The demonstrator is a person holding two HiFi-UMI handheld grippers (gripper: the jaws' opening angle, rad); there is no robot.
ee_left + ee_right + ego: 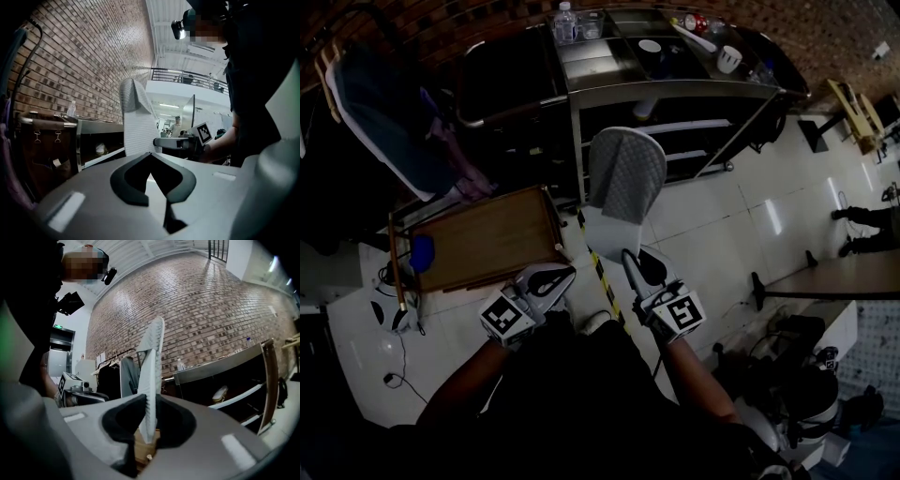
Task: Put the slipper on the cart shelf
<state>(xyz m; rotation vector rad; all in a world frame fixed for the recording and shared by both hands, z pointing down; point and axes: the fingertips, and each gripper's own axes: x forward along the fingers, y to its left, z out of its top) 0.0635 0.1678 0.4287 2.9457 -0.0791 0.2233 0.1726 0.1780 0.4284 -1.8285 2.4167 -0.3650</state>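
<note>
A slipper [626, 173] with a grey quilted upper and a white sole stands out ahead of me toward the steel cart [675, 86]. My right gripper [628, 258] is shut on its near end. In the right gripper view the slipper [152, 362] rises edge-on from between the right gripper's [149, 404] jaws. My left gripper [565, 275] hangs just left of the sole, apart from it, jaws together and empty. In the left gripper view the slipper [136, 122] stands beyond the left gripper [150, 157]. A second slipper [645, 108] lies on a cart shelf.
A wooden table [487, 239] stands left of the slipper, and dark clothes on a rack [384, 112] behind it. A bottle [565, 21], cups and bowls sit on the cart top. Yellow-black tape [602, 272] runs along the floor. A table [834, 277] and a standing person [862, 220] are at right.
</note>
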